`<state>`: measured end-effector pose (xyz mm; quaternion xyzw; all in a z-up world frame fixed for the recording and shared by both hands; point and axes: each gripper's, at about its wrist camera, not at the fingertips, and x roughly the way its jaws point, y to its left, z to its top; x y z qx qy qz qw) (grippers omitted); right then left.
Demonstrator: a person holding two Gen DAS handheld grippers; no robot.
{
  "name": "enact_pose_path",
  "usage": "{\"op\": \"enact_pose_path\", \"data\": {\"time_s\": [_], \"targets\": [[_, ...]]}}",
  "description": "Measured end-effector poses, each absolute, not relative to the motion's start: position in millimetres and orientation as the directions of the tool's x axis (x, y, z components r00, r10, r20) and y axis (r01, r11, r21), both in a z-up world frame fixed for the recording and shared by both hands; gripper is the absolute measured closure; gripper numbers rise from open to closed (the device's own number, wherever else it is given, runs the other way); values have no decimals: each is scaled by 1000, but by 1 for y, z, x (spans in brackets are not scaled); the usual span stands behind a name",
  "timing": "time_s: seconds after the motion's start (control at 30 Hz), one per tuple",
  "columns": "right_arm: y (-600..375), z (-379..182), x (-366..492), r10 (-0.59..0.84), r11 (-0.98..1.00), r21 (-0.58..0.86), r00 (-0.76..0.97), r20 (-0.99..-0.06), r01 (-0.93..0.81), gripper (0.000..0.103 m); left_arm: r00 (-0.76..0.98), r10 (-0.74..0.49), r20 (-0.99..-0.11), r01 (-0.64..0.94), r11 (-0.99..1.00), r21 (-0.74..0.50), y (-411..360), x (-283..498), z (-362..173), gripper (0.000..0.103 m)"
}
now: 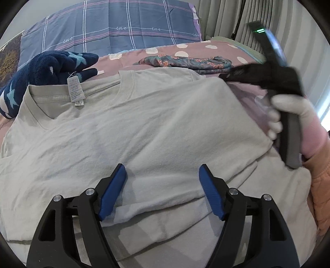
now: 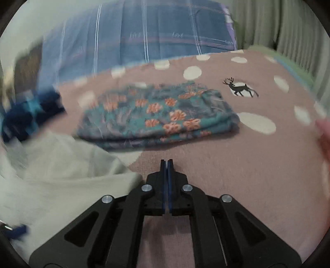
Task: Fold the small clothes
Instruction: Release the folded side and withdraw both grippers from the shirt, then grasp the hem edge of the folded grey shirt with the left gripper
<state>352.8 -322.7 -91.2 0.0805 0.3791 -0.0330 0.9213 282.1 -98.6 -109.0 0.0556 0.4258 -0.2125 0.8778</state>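
Observation:
A pale grey T-shirt (image 1: 144,123) lies spread on the bed, its right side folded over the body and its neck label up at the left. My left gripper (image 1: 163,179) hovers over the shirt's lower middle, its blue pads wide apart with only flat cloth beneath them. In the right wrist view my right gripper (image 2: 167,162) has its blue pads pressed together with nothing between them, over the pink bedspread just right of the shirt's edge (image 2: 72,165). The right gripper's body (image 1: 284,82), held by a gloved hand, shows blurred at the right of the left wrist view.
A folded floral garment (image 2: 156,115) lies on the pink dotted bedspread (image 2: 257,154) beyond the shirt. A dark blue starred fleece item (image 1: 47,70) sits at the shirt's upper left. A blue plaid pillow (image 1: 115,28) and curtains (image 1: 226,18) back the bed.

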Motion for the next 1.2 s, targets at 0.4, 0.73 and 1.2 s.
{"op": "enact_pose_path", "data": {"time_s": [0.4,0.73,1.2], "targets": [[-289,-118,260,242,970,200,618,-748,-138,94,536,-353,-767,433,895,-109,-97,282,-109,21],[-320,-83,206,152,985,170,695,-703,-44,75,648,-275,-710,315,946,-79,6,201,-56,19],[-374,-123,21,427,870,488,611,-667,-76,64,570,-331,-752,85,934,-347,132,19,-92,15]]}}
